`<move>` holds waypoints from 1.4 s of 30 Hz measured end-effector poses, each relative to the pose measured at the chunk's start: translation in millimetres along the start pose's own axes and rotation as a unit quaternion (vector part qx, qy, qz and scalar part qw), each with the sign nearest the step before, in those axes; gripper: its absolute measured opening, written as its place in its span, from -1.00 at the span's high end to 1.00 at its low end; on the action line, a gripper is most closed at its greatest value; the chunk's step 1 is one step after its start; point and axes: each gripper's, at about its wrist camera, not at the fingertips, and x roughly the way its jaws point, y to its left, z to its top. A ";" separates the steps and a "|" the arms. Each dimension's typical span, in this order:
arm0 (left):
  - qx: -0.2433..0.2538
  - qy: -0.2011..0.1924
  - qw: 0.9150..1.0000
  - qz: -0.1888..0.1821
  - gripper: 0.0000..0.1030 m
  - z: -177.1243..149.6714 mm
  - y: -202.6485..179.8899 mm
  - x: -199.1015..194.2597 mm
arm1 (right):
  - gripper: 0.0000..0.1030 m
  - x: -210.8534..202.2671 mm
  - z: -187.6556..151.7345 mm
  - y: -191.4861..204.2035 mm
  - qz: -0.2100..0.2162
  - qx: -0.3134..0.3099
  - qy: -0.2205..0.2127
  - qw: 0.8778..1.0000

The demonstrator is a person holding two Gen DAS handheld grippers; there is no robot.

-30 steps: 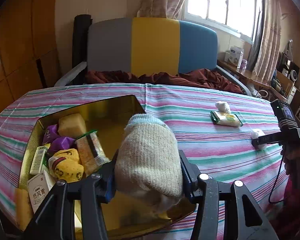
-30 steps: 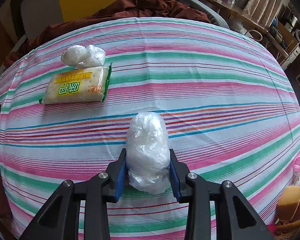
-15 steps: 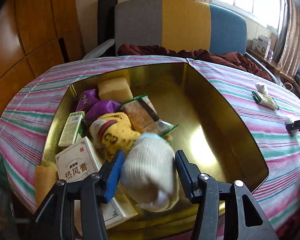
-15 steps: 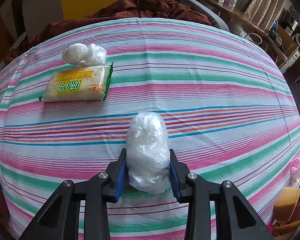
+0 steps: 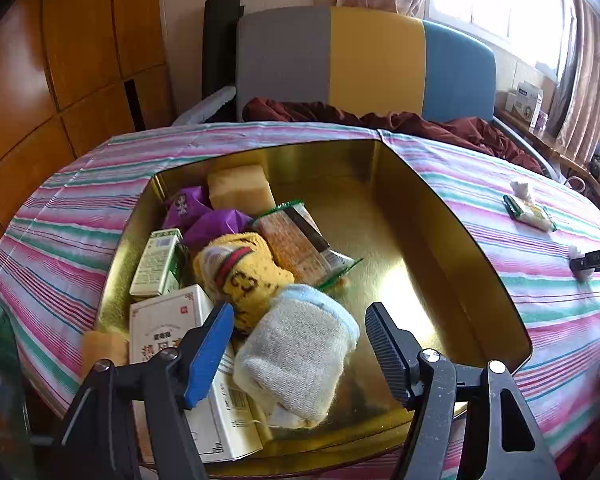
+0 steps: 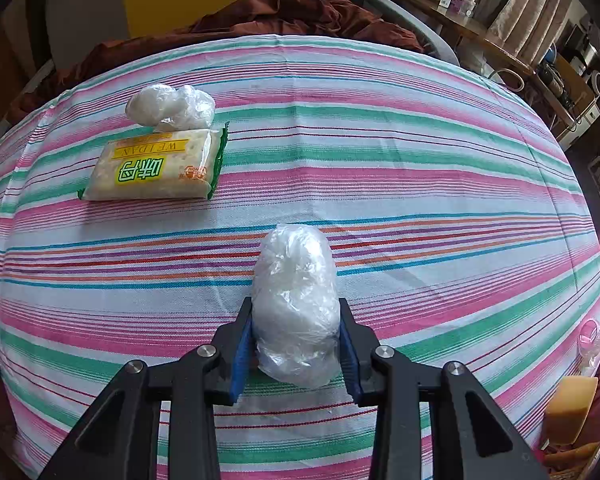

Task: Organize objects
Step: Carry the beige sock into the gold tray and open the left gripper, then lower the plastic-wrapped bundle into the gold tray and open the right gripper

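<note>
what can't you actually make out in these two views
- Left wrist view: the white box label is partly covered by the left claw, whose jaws are opening around the sock.
- Left wrist view: the right claw is cut off by the frame edge.
- Right wrist view: what is inside the plastic bundle is unreadable through crinkled wrap.
- Right wrist view: the sponge sits at the dark rim, partly cut off.

Left gripper (image 5: 300, 344) jaws opening — right gripper (image 6: 296, 340) jaws clamped.
</note>
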 end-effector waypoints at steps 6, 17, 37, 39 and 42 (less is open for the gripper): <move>-0.023 -0.017 1.000 0.005 -0.37 6.5 19.3 -14.1 | 0.31 -4.0 -1.3 1.3 0.001 -0.001 -0.001 1.000; -0.084 -0.036 0.994 0.057 -0.45 -2.3 93.1 -38.4 | 0.31 -67.4 -14.9 65.7 0.084 -0.075 -0.065 0.992; -0.107 -0.037 0.992 0.060 -0.52 -11.5 106.4 -40.6 | 0.28 -81.7 -97.6 318.9 0.199 -0.298 -0.036 0.933; -0.103 -0.037 0.992 0.060 -0.53 -12.0 104.1 -40.1 | 0.24 -71.2 -101.4 321.8 0.194 -0.296 -0.020 0.935; -0.099 -0.037 0.993 0.060 -0.56 -13.1 101.0 -40.3 | 0.16 -61.5 -107.4 319.9 0.212 -0.298 -0.001 0.931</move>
